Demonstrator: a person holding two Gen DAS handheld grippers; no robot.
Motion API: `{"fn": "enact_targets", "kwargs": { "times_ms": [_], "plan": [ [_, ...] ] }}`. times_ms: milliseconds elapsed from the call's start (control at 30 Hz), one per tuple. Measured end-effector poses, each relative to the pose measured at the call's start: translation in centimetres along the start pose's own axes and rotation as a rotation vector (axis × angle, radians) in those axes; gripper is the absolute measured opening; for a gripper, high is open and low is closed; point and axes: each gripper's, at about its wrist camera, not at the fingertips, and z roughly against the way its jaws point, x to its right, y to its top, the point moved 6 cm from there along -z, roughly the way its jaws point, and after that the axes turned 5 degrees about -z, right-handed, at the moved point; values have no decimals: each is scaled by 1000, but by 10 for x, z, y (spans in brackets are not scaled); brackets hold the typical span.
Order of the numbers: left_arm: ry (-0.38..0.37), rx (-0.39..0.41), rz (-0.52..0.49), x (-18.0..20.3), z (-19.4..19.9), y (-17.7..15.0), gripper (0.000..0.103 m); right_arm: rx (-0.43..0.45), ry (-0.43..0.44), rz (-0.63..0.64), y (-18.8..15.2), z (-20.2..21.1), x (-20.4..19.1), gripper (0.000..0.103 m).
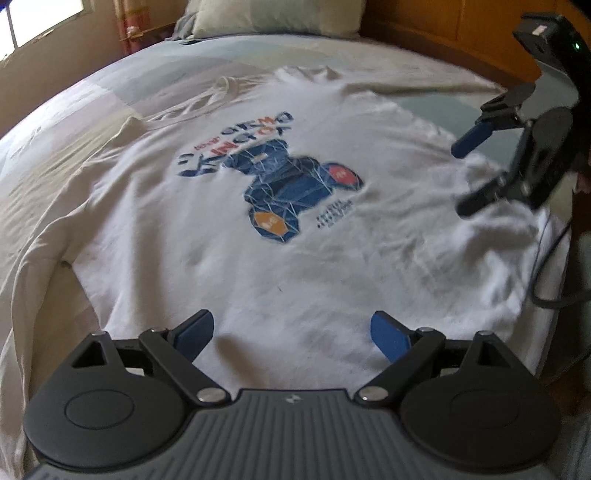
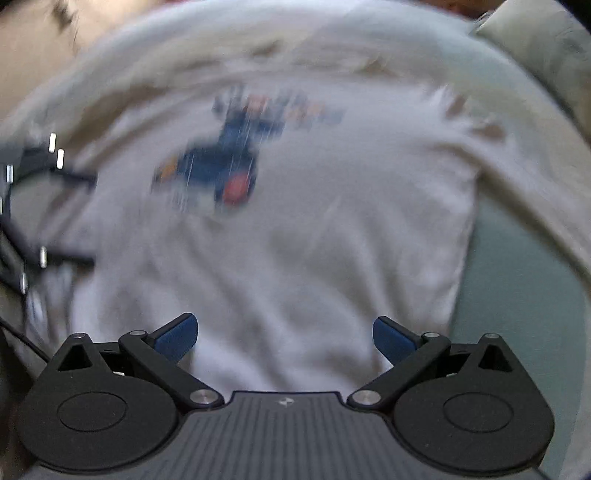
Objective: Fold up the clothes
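Left wrist view: white T-shirt lies flat ahead of both hand-held grippers, left and right, each spread wide, empty.

Quick count of what's here: one white t-shirt spread out on one bed, and it's the only piece of clothing I can make out. One printed graphic on its front. Two hand-held grippers total, the left hand-held gripper and the right hand-held gripper, each with two blue-padded fingers spread wide apart, so four fingers altogether. One pillow at the head of the bed. One window off in the corner. One black cable trailing at the bed's edge.
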Motion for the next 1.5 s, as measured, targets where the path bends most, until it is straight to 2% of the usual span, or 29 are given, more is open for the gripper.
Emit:
{"fn": "enact_targets", "kwargs": {
  "times_ms": [100,133,300,400,500,600,700,767,867,967,1033,1067,1167,1267,1333,1433,1500],
  "plan": [
    [7,14,26,-2,4,-4,92,-22,-26,71,-18,8,6,103],
    [11,18,46,-4,5,-3,92,-44,-31,34,-17,11,11,103],
    [-3,96,122,-10,10,14,92,75,21,21,-2,20,2,103],
    [-44,143,145,-13,9,26,92,57,-40,84,-4,-2,-4,103],
    [-64,179,170,-14,11,33,92,111,-28,36,-6,-3,1,103],
    [18,206,239,-4,28,31,92,133,-77,8,-15,4,0,103],
    [128,211,287,8,52,22,92,225,-136,-24,-25,27,-8,103],
    [172,217,336,21,68,11,92,291,-104,-57,-35,44,-17,103],
    [169,185,377,42,67,-6,92,338,-12,-129,-49,47,-28,103],
    [171,151,402,56,53,-24,92,354,-7,-140,-58,32,-36,103],
    [153,104,464,58,41,-39,92,333,-5,-179,-68,21,-33,103],
    [152,112,495,59,39,-47,92,346,-10,-184,-73,24,-33,103],
    [172,119,476,66,43,-56,94,363,-18,-208,-90,33,-31,103],
    [171,101,453,73,48,-61,94,347,-48,-162,-105,38,-36,103],
    [153,131,467,71,54,-59,94,354,-36,-162,-108,48,-44,103],
    [158,162,496,64,58,-56,94,430,90,-108,-101,62,-62,103],
    [151,153,511,60,53,-55,94,436,91,-53,-89,59,-72,103]
  ]
}}
